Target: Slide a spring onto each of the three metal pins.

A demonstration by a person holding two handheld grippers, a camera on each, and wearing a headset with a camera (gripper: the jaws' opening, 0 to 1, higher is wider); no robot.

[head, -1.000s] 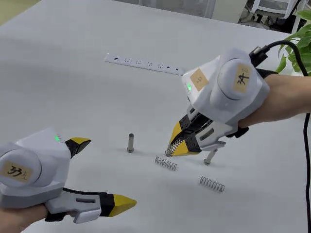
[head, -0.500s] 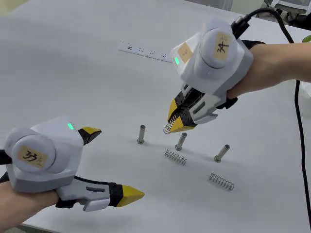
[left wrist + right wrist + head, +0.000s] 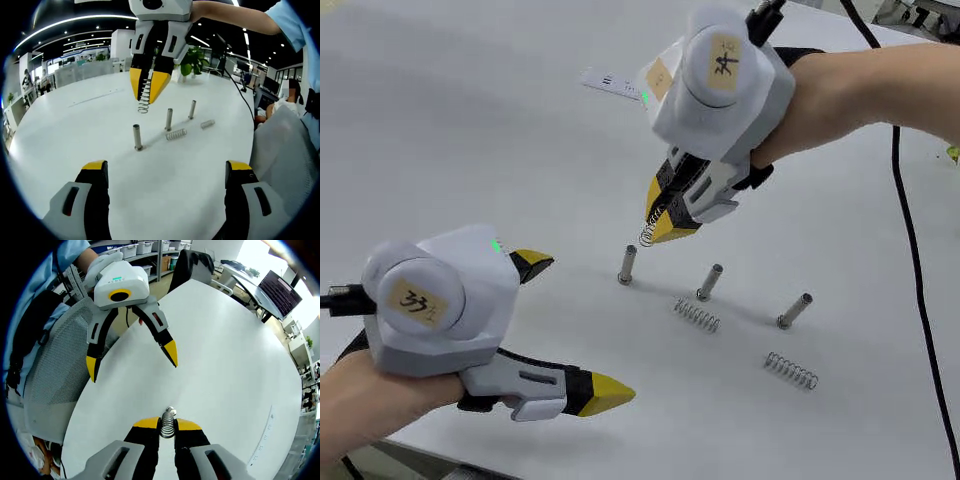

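Observation:
Three metal pins stand upright on the white table: the left pin point(image 3: 627, 264), the middle pin point(image 3: 709, 282) and the right pin point(image 3: 795, 311). My right gripper point(image 3: 658, 225) is shut on a spring point(image 3: 648, 232) that hangs just above the left pin, a little to its right. In the right gripper view the held spring point(image 3: 168, 422) sits between the yellow tips with the pin's top point(image 3: 170, 410) right behind it. Two loose springs point(image 3: 697, 315) point(image 3: 791, 370) lie in front of the pins. My left gripper point(image 3: 572, 328) is open, near left of the pins.
A white power strip point(image 3: 610, 83) lies at the far side of the table. A black cable point(image 3: 910, 250) runs down the right side. The table's front edge is close under my left hand. A grey chair point(image 3: 285, 135) stands beside the table.
My right gripper has lifted the spring from the table near the middle pin and carried it left, to above the left pin. The left gripper has stayed open.

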